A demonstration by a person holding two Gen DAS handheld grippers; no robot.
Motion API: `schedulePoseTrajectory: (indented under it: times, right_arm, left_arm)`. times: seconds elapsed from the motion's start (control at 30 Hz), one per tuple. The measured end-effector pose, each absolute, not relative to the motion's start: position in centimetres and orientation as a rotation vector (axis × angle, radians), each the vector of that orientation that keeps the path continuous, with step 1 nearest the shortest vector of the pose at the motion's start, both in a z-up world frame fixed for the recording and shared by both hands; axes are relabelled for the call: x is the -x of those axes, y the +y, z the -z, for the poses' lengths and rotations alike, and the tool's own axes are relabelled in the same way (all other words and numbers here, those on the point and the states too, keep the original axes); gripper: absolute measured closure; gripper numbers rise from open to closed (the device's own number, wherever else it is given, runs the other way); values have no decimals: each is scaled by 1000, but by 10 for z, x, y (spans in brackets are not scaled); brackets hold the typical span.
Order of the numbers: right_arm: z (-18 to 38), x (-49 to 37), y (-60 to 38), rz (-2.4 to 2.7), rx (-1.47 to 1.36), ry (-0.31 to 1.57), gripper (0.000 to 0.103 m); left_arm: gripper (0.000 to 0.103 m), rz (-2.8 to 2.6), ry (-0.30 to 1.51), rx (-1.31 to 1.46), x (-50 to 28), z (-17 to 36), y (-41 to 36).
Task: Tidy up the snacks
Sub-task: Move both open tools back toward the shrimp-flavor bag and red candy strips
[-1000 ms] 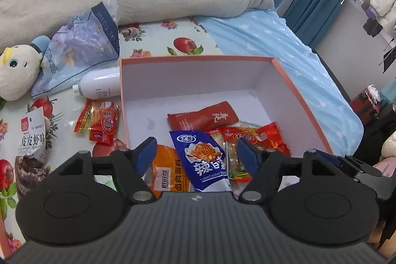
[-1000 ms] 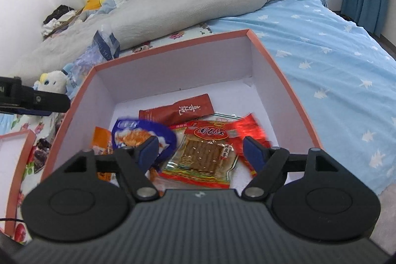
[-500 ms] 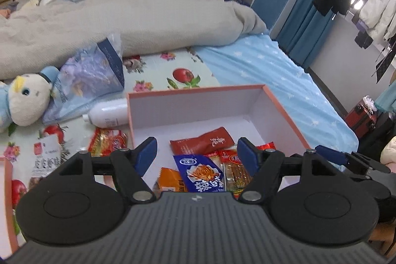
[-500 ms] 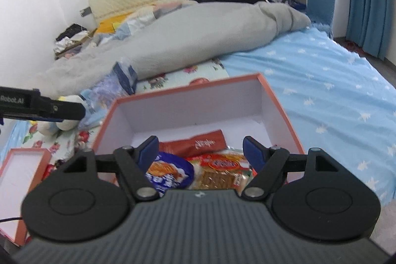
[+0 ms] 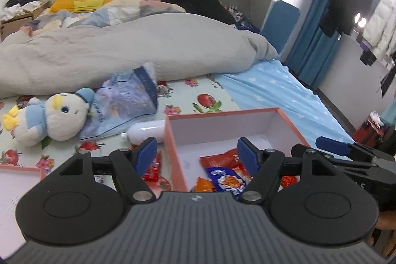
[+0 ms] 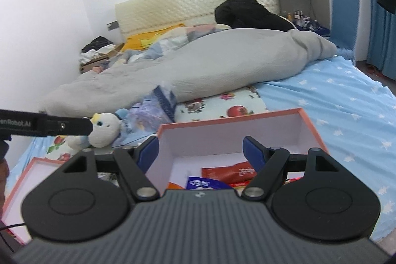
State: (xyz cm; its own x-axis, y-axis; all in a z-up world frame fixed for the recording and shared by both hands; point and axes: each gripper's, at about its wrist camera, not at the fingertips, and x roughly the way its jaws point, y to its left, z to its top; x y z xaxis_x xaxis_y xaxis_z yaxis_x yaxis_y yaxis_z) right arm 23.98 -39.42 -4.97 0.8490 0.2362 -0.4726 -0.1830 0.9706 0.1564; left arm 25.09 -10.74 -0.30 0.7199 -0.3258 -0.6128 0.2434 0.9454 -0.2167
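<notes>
Both claws, left (image 5: 196, 152) and right (image 6: 201, 151), spread empty, have been raised off the box (image 5: 224, 114); snacks (image 5: 226, 181) lodged inside; red packet (image 5: 152, 170) outside, judged outstanding

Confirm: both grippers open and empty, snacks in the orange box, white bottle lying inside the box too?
Not quite. The white bottle lies outside the orange box, on the bedsheet against its left wall, as the left wrist view shows. The rest holds: left gripper and right gripper are open and empty, and the snacks are in the box.
</notes>
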Motion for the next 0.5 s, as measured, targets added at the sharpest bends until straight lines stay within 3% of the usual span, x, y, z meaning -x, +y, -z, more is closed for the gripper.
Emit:
schedulePoseTrajectory:
  times: [0.5]
  right_arm:
    - [67, -230, -309, -332, -51, 525, 26]
  left_arm:
    - [27, 215, 734, 189, -230, 28, -19]
